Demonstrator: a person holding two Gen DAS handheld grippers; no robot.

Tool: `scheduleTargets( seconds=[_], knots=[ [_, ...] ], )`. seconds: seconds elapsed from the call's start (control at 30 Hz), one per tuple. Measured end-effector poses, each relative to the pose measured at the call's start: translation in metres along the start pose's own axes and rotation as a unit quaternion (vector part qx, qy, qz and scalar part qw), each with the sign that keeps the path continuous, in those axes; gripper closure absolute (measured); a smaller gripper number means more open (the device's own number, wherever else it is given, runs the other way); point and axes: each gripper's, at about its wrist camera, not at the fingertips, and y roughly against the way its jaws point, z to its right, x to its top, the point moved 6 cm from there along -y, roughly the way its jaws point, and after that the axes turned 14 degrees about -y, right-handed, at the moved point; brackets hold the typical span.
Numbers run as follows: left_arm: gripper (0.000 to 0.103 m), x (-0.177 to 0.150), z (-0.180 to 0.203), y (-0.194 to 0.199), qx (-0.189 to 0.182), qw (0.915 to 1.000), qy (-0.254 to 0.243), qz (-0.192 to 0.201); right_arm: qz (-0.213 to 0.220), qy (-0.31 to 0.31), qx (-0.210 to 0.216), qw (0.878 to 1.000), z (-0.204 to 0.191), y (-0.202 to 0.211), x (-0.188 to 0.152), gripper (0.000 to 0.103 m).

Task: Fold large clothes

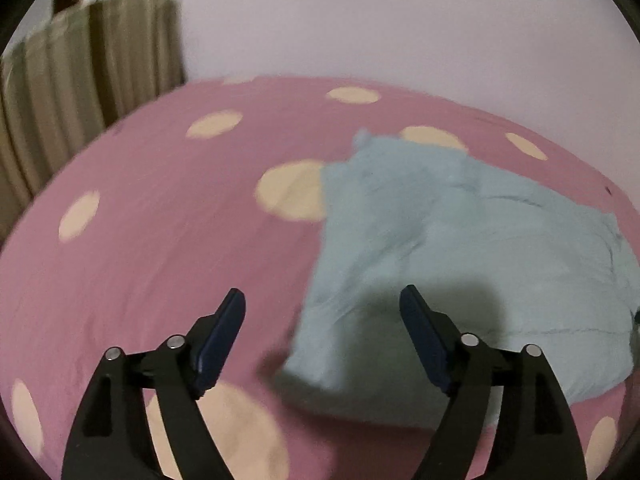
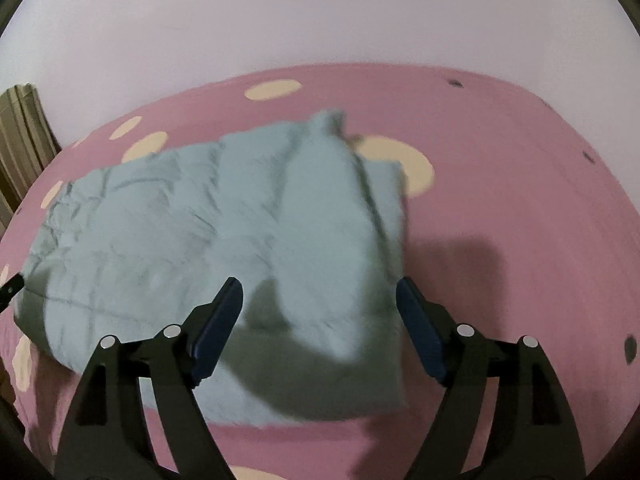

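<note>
Left claw (image 1: 322,300) spread, empty, above light-blue garment (image 1: 460,248) edge. Right claw (image 2: 320,292) spread, empty, over garment (image 2: 224,216) on pink spotted bedsheet (image 2: 500,200).

Pink cream-dotted bedsheet (image 1: 168,208); plain pale wall (image 1: 400,20); striped beige curtain (image 1: 80,72) at left.

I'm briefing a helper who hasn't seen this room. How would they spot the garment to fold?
Find the pink bedsheet with cream dots, spread below a pale wall. On it lies the light blue garment, rumpled and partly folded. It is the only blue, loose thing on the sheet.
</note>
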Motion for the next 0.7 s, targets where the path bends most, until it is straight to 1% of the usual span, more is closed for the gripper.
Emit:
scheduleTargets(
  seconds=[0.07, 0.1, 0.2, 0.27, 0.3, 0.33, 0.37, 0.43, 0.47, 0.53, 0.57, 0.63, 0.7],
  knots=[
    [0.024, -0.011, -0.006, -0.012, -0.017, 0.9994, 0.019, -0.025, -0.021, -0.02, 0.006, 1.0, 0.011, -0.007, -0.007, 0.024],
    [0.024, -0.015, -0.006, -0.017, -0.036, 0.9983, 0.03, -0.033, -0.028, -0.028, 0.011, 0.999, 0.013, -0.011, -0.008, 0.024],
    [0.024, -0.016, 0.0, -0.029, -0.087, 0.9938, 0.057, -0.039, -0.048, -0.045, 0.015, 0.998, 0.017, -0.025, -0.014, 0.02],
    [0.024, -0.014, 0.004, -0.037, -0.11, 0.9909, 0.066, -0.041, -0.065, -0.059, 0.023, 0.996, 0.019, -0.033, -0.019, 0.02],
    [0.033, -0.014, 0.006, -0.04, -0.115, 0.9901, 0.068, -0.041, -0.069, -0.065, 0.027, 0.995, 0.019, -0.036, -0.019, 0.02],
    [0.045, -0.014, 0.008, -0.042, -0.123, 0.9892, 0.068, -0.042, -0.072, -0.073, 0.032, 0.994, 0.021, -0.038, -0.02, 0.021],
    [0.05, -0.014, 0.013, -0.043, -0.132, 0.9883, 0.064, -0.042, -0.073, -0.077, 0.035, 0.994, 0.021, -0.038, -0.021, 0.023],
    [0.067, -0.011, 0.02, -0.039, -0.132, 0.9893, 0.05, -0.037, -0.075, -0.079, 0.05, 0.993, 0.019, -0.036, -0.022, 0.046],
    [0.071, -0.01, 0.022, -0.037, -0.13, 0.99, 0.044, -0.033, -0.077, -0.08, 0.057, 0.992, 0.018, -0.036, -0.023, 0.049],
    [0.083, -0.008, 0.026, -0.032, -0.125, 0.9913, 0.033, -0.027, -0.079, -0.08, 0.067, 0.991, 0.016, -0.03, -0.025, 0.065],
    [0.085, -0.008, 0.026, -0.031, -0.124, 0.9914, 0.031, -0.025, -0.077, -0.081, 0.071, 0.991, 0.014, -0.027, -0.025, 0.067],
    [0.089, -0.005, 0.027, -0.026, -0.125, 0.9915, 0.032, -0.019, -0.072, -0.082, 0.075, 0.991, 0.013, -0.021, -0.026, 0.076],
    [0.091, -0.004, 0.025, -0.021, -0.125, 0.9915, 0.034, -0.013, -0.067, -0.083, 0.079, 0.991, 0.012, -0.015, -0.026, 0.081]
  ],
)
